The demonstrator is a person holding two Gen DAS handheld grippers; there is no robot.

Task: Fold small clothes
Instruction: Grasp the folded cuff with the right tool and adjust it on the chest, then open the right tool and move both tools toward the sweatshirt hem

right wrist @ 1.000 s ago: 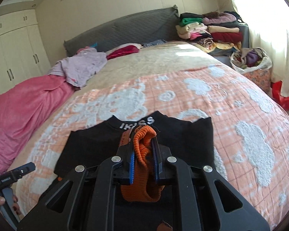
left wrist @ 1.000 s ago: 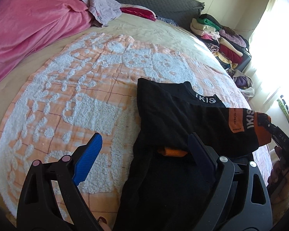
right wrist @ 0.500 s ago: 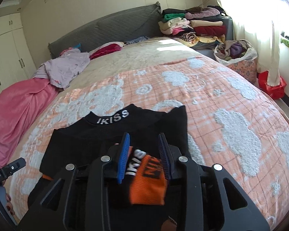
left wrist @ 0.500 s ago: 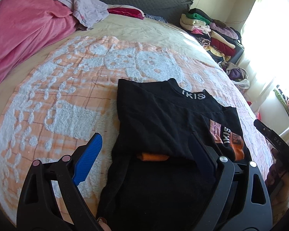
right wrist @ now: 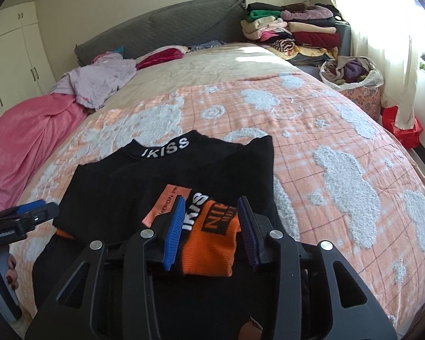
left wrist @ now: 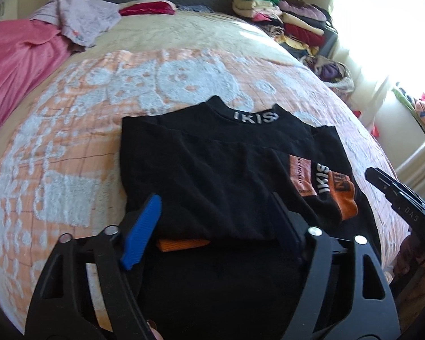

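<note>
Right wrist view: black top (right wrist: 144,187) lies folded on the peach bedspread (right wrist: 340,147), its orange cuff (right wrist: 212,243) between the parted jaws of the right hand-held gripper (right wrist: 211,233), which have just been opening. Left hand-held gripper (left wrist: 212,223), jaws just closing, hangs open over the top's lower edge, gripping nothing.

Bright daylight from window (left wrist: 405,14), glare there; fisheye edges warped.

Blanket (right wrist: 311,130) bare right of sweater (right wrist: 121,192); pink bedding (right wrist: 28,136) crowds left.
</note>
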